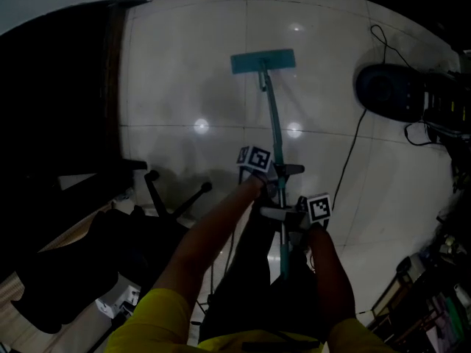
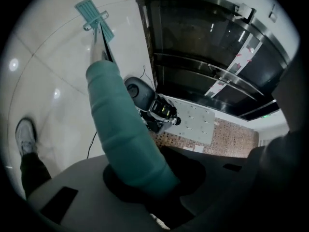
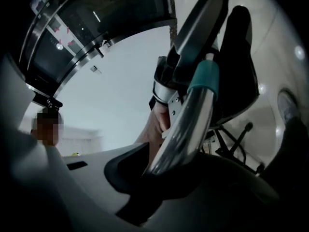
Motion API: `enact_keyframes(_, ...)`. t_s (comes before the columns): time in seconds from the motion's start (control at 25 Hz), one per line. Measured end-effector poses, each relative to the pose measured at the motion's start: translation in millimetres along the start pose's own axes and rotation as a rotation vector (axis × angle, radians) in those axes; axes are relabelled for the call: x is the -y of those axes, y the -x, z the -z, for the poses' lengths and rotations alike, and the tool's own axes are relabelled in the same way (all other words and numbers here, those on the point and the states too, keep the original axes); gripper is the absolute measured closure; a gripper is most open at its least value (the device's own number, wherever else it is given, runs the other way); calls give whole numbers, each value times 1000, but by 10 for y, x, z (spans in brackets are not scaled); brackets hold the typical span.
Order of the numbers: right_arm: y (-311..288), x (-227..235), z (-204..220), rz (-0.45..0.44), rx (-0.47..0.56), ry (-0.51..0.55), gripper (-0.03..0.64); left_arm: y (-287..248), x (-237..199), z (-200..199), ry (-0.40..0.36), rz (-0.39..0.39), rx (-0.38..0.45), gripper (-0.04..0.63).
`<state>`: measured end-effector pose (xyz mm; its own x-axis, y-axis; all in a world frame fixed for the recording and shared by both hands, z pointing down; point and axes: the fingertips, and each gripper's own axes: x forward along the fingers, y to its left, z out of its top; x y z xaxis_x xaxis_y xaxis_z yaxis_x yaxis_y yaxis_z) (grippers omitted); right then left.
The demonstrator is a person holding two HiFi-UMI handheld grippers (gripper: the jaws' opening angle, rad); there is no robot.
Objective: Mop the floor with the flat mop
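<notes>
Head view: my flat mop (image 1: 274, 116) runs near to far, its teal mop head (image 1: 263, 61) lying flat on the pale tiled floor (image 1: 184, 72) at the far end. Both forearms reach forward. The left gripper (image 1: 271, 176) sits farther along the shaft and the right gripper (image 1: 288, 215) just nearer me.

Left gripper view: the jaws are clenched on the teal sleeve (image 2: 120, 129), which points away toward the mop head.

Right gripper view: the jaws are clenched on the chrome shaft (image 3: 186, 129), which slants up and to the right.

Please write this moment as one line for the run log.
left tool: shut on mop handle | right tool: shut on mop handle | mop head: flat on floor
</notes>
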<state>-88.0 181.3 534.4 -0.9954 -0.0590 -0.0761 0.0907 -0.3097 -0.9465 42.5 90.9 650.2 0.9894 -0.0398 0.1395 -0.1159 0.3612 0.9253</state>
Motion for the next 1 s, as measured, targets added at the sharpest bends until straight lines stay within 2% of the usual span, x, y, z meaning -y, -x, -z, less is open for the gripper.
enact_keyframes(0.12, -102, 189, -769, 16, 6, 54, 537, -4, -72, -807, -61, -37, -36, 486)
enact_keyframes(0.2, -191, 156, -1134, -27, 44, 66, 538, 2, -82, -1143, -87, -75, -91, 486)
enact_keyframes(0.28, -263, 62, -1318, -87, 82, 73, 537, 28, -83, -1301, -109, -131, -135, 486)
enact_keyframes(0.36, -305, 54, -1280, -87, 84, 86, 537, 58, -114, -1288, -129, -176, -140, 485)
enact_keyframes(0.4, -320, 62, -1182, -72, 76, 87, 540, 69, -126, -1222, -137, -175, -121, 485)
enact_keyframes(0.48, -321, 20, -831, -67, 72, 55, 546, 61, -138, -896, -136, -144, -89, 486)
enact_keyframes(0.6, -221, -19, 42, -44, 80, -43, 560, -3, -217, 48, -100, -113, -116, 486)
enact_keyframes(0.72, 29, 55, 1104, 47, 61, -118, 563, -130, -239, 1192, 7, -59, -145, 486)
enact_keyframes(0.8, 160, -9, 1613, 76, 43, -137, 563, -200, -214, 1772, 61, -51, -142, 494)
enact_keyframes(0.88, 249, -77, 1771, 76, 50, -142, 563, -261, -224, 2001, 69, -74, -140, 499)
enact_keyframes(1.0, 368, -37, 1454, 70, 60, -76, 548, -396, -205, 1717, 48, -63, -146, 491)
